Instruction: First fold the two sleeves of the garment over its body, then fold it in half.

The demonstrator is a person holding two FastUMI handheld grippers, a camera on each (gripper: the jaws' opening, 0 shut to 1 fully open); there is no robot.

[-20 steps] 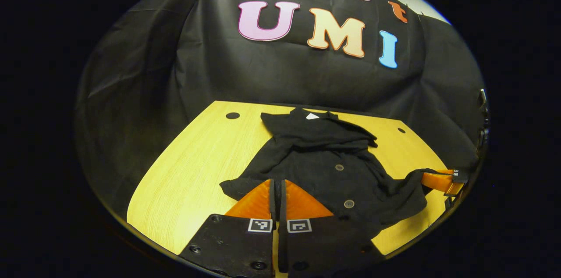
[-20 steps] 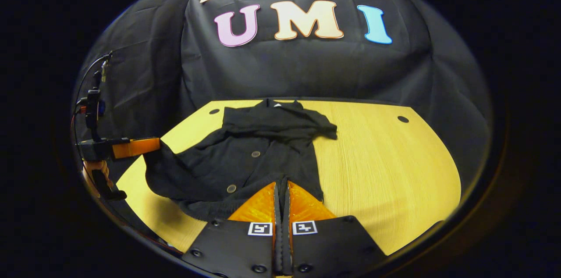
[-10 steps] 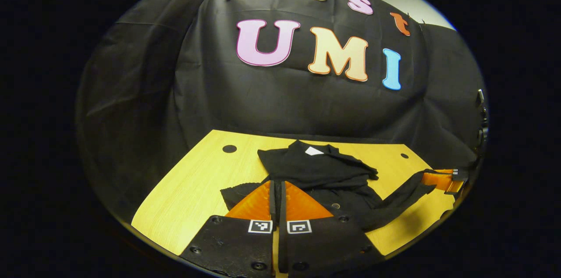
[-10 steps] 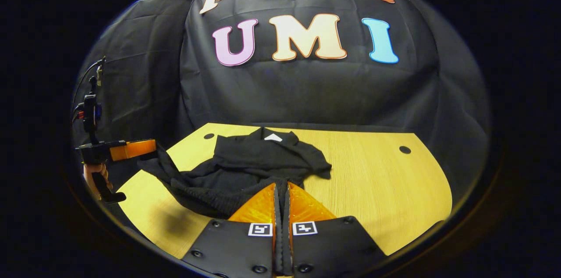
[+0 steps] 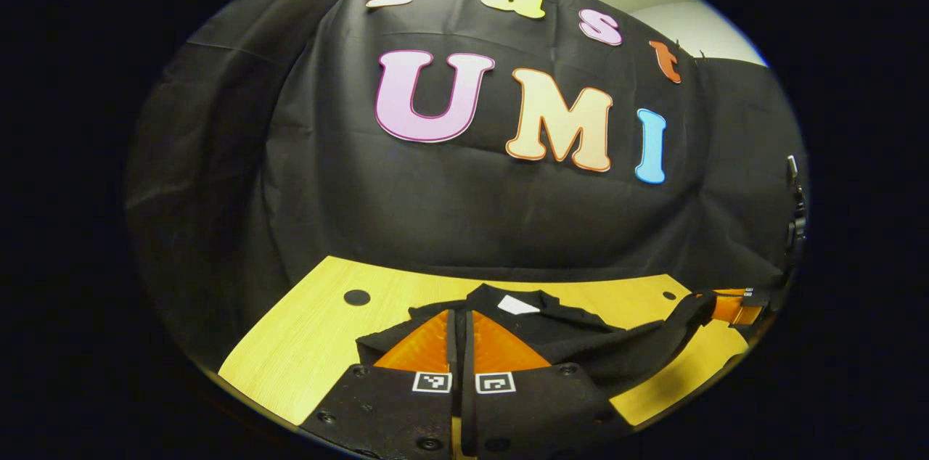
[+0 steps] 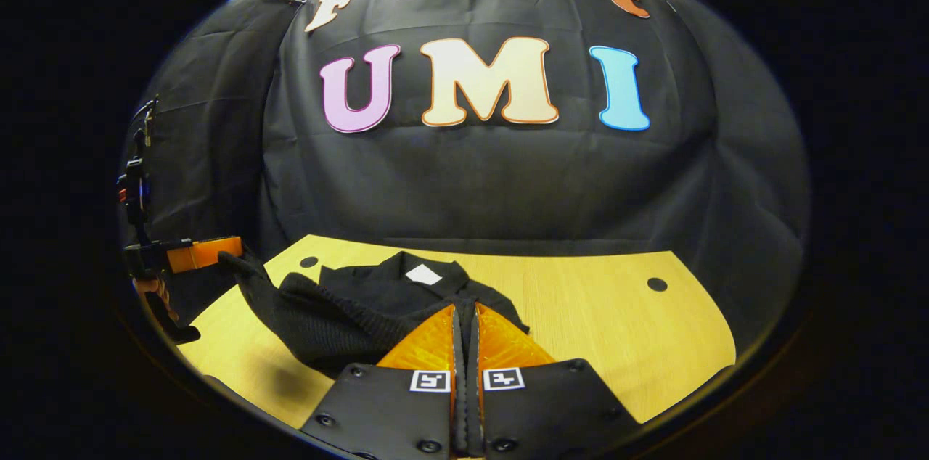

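The black garment (image 5: 580, 344) is being held up off the yellow wooden desk (image 5: 312, 344) by its lower edge, with its far part, the collar end bearing a small white tag (image 5: 517, 305), lying on the desk just ahead of both hand-held grippers.

In the left gripper view, the left hand-held gripper (image 5: 460, 315) is being seen at the bottom, its two fingers brought together with only a thin slit between them, and black cloth is being pinched at their tips; the hem is spreading out to either side of them. Off to the right of this hand-held gripper, the cloth is being stretched in a raised band toward the right hand-held gripper (image 5: 729, 306), which is being seen side-on at the edge of the desk, with the cloth ending at its fingers.

In the right gripper view, the right hand-held gripper (image 6: 466, 311) is likewise being shown with its fingers closed to a narrow slit on the black knit, which is bunching up directly in front of and to the left of its tips. Farther left, the garment (image 6: 326, 307) is being drawn upward to the left hand-held gripper (image 6: 231, 251), which is being held above the desk's (image 6: 617, 329) left edge. A shadow is being cast on the desk beneath the lifted cloth. To the right of the right hand-held gripper, a small dark hole (image 6: 657, 284) in the desk is being seen.
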